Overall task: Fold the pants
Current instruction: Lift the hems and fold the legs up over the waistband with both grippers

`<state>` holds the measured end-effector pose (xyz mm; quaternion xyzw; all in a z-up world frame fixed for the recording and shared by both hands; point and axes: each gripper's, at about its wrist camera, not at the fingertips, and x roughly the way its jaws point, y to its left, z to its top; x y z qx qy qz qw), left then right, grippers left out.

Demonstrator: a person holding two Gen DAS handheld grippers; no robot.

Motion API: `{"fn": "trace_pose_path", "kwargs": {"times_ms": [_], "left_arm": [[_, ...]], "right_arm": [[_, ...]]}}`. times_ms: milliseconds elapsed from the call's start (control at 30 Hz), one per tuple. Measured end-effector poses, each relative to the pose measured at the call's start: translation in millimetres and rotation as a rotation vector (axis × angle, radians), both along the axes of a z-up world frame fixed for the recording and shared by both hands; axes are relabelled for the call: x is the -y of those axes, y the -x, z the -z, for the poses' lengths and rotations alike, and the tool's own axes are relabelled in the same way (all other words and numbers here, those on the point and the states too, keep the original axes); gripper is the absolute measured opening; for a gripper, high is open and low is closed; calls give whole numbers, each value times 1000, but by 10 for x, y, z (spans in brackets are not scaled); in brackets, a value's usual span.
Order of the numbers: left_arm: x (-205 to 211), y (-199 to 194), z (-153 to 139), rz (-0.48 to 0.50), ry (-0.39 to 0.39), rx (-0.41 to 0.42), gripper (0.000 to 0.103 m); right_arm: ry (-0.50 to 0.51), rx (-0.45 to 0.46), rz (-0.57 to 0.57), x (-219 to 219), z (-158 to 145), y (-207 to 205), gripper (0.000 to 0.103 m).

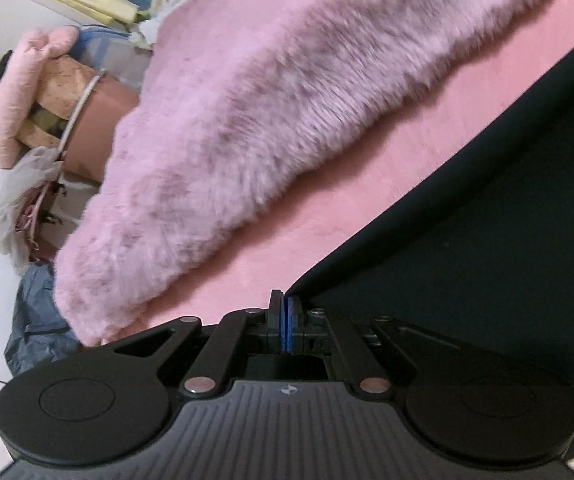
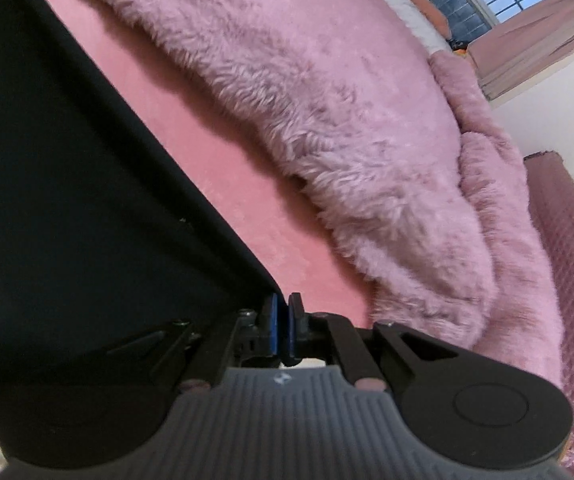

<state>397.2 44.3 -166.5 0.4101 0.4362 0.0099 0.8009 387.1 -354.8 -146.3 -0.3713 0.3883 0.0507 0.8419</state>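
Fingers of the left gripper point(image 1: 286, 322) are pressed together, blue pads touching, with a corner of the black smooth-fabric pants point(image 1: 467, 260) pinched between them at lower centre of the left wrist view. From that corner the cloth spreads right and upward, filling the frame's right side. The right gripper point(image 2: 283, 330) mirrors this: its fingers are nearly closed on the opposite corner, and the dark sheet runs left and upward across the left half of the right wrist view. So the pants hang stretched between the two hands, each holding one end of the same edge, neither nearer than the other. Beyond the taut edge lies the smooth pink bed sheet point(image 1: 367, 184), and past that a fluffy pink fur blanket point(image 2: 347, 120). The coming fold likely depends on carrying this held edge forward over the bed.
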Motion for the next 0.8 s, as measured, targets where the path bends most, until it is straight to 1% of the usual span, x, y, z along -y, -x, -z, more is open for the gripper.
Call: {"fn": "trace_pose_path", "kwargs": {"times_ms": [100,133,167,200,233,267,300,333,367,400,500,533,600,667,700,767,800], "left_arm": [[-27,-21,126,2,1,-20,1],[-32,-21,150,0,3,-22,4],[-38,-20,176,-5,5,-18,12],[-49,-14,187,-10,15,-21,15],[-54,-13,188,-17,25,-14,20],[-68,16,165,-28,36,6,30],[-74,45,125,-35,52,33,36],[-68,75,71,-41,72,59,48],[-83,147,-17,-49,107,87,51],[-91,209,-91,-51,135,97,51],[-53,465,-303,-37,231,101,50],[-32,526,-349,-34,268,89,50],[26,694,-396,-35,372,57,47],[62,860,-401,-37,463,30,37],[78,940,-378,-38,495,21,36],[121,1051,-309,-60,527,8,24],[130,1075,-268,-81,545,-5,23]], "right_arm": [[-10,6,1,-8,82,-115,0],[-11,6,1,-9,104,-144,0],[-13,7,5,-6,126,-174,2],[-21,11,14,4,141,-210,3],[-43,8,28,12,146,-229,9],[-61,12,39,19,142,-228,29],[-67,21,58,24,134,-224,41],[-66,42,80,38,118,-200,53],[-78,62,93,62,86,-147,54],[-96,72,110,90,51,-93,54],[-195,111,207,257,-104,178,53],[-249,125,252,334,-160,300,53],[-415,155,368,549,-251,602,53],[-611,174,505,795,-254,941,52],[-704,183,566,895,-213,1103,52],[-918,201,698,1119,-84,1398,52],[-1023,211,754,1209,-3,1508,52]]}}
